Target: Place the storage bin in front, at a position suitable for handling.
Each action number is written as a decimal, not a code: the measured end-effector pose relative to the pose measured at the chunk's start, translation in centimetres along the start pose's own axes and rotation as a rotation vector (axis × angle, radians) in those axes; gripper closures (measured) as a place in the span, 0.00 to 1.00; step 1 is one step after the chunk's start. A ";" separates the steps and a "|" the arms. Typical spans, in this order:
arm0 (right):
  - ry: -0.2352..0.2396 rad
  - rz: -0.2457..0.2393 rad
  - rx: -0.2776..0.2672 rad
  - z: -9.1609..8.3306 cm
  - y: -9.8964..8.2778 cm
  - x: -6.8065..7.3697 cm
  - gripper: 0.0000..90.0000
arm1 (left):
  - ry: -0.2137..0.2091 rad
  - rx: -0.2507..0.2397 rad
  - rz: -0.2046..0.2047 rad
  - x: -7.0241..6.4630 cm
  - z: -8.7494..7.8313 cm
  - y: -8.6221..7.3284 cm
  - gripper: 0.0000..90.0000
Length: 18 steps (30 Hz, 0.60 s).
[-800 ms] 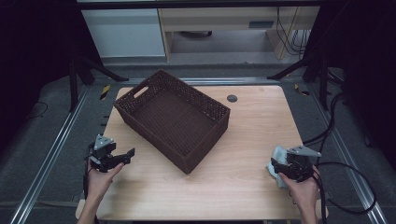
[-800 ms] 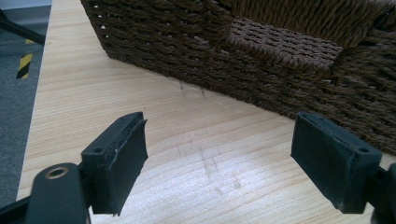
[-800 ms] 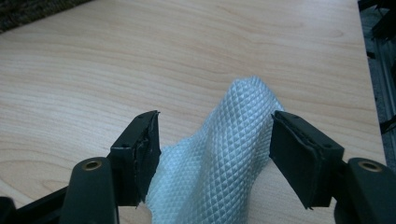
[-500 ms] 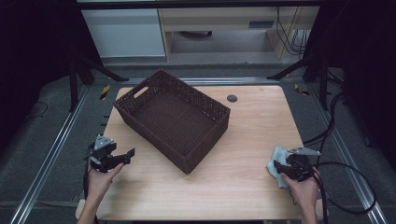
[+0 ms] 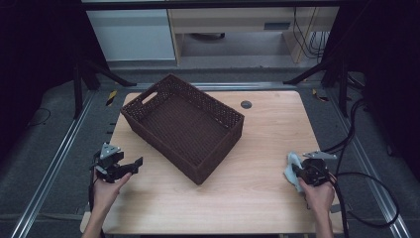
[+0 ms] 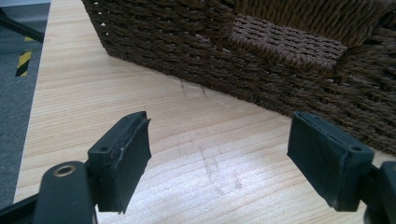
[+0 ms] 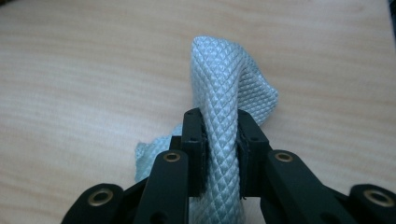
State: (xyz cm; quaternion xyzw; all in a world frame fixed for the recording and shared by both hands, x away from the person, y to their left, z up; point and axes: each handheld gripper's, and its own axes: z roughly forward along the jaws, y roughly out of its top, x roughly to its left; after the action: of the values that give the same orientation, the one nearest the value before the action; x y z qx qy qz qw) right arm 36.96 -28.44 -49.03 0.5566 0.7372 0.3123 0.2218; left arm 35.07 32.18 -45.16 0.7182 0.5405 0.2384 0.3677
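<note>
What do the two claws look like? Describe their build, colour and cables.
Both are black metal. The left claw carries a grey three-cornered plate on top and has wide ribbed black pads. The right claw has bolted arms with brass-coloured holes, and a thick black cable trails from it.

In the right gripper view, the pale blue cloth (image 7: 224, 116) runs off the bottom edge between the jaws, its lower end hidden behind them. In the left gripper view, the woven basket (image 6: 280, 56) is cut off at the top and right edges. From above, both forearms leave the bottom edge.
</note>
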 end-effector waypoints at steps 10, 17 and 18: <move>-0.021 0.033 -0.007 0.7 0.1 -0.9 0.68 | -0.007 -0.018 0.001 0.2 -0.1 0.2 0.23; -0.016 0.016 -0.107 -1.4 1.3 -0.4 0.46 | -0.019 -0.013 0.007 0.0 -0.2 0.2 0.27; -0.016 0.017 -0.126 -1.8 1.6 -0.3 0.43 | -0.014 -0.013 0.011 0.0 -0.2 0.2 0.27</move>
State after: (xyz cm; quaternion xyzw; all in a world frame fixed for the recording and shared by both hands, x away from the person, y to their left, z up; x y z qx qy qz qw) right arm 36.89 -28.82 -46.63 0.5503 0.7095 0.3554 0.2598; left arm 35.05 32.18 -44.89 0.7204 0.5322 0.2391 0.3750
